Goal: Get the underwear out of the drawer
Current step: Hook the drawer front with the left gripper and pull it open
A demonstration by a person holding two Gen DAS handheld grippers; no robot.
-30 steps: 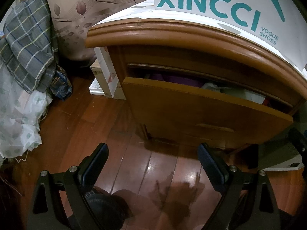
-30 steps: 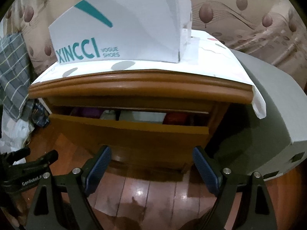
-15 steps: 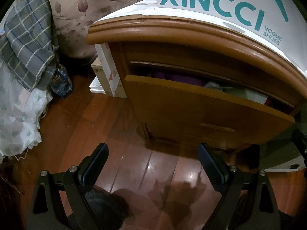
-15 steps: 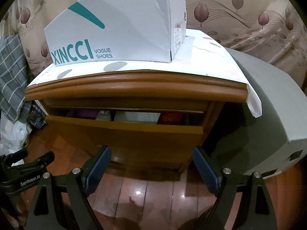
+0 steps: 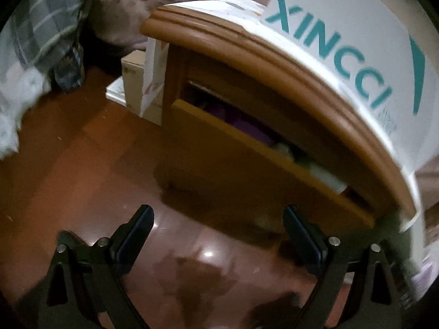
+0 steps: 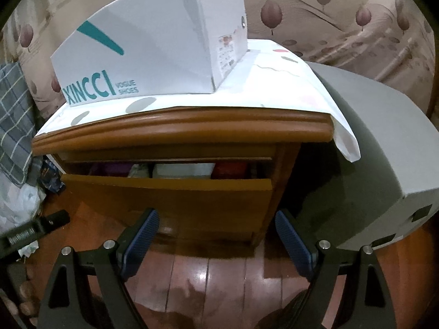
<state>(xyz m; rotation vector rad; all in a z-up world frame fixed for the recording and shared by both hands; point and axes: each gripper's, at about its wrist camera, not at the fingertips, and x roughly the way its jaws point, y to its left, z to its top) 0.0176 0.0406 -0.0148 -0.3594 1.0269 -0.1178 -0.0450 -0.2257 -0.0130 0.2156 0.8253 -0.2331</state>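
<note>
A wooden nightstand has its top drawer (image 6: 167,192) (image 5: 247,164) pulled partly out. Folded underwear shows in the gap: a purple piece (image 6: 114,168) (image 5: 241,122) at the left, pale pieces (image 6: 183,170) (image 5: 323,174) in the middle, a red one (image 6: 233,168) at the right. My right gripper (image 6: 216,233) is open in front of the drawer front, above the floor, touching nothing. My left gripper (image 5: 218,229) is open too, low and to the left of the drawer, holding nothing. Its black body (image 6: 35,229) shows at the left edge of the right wrist view.
A white XINCCI shoe box (image 6: 153,54) sits on a white sheet on the nightstand top. A grey box (image 6: 370,150) stands close on the right. White boxes (image 5: 142,87) lean by the nightstand's left side. Plaid cloth (image 6: 13,120) and pale bedding hang at the left. The floor is glossy wood.
The left wrist view has swung and tilted, so the nightstand now sits slanted to the right and blurred. The right gripper has drifted slightly right. Both stay open.
</note>
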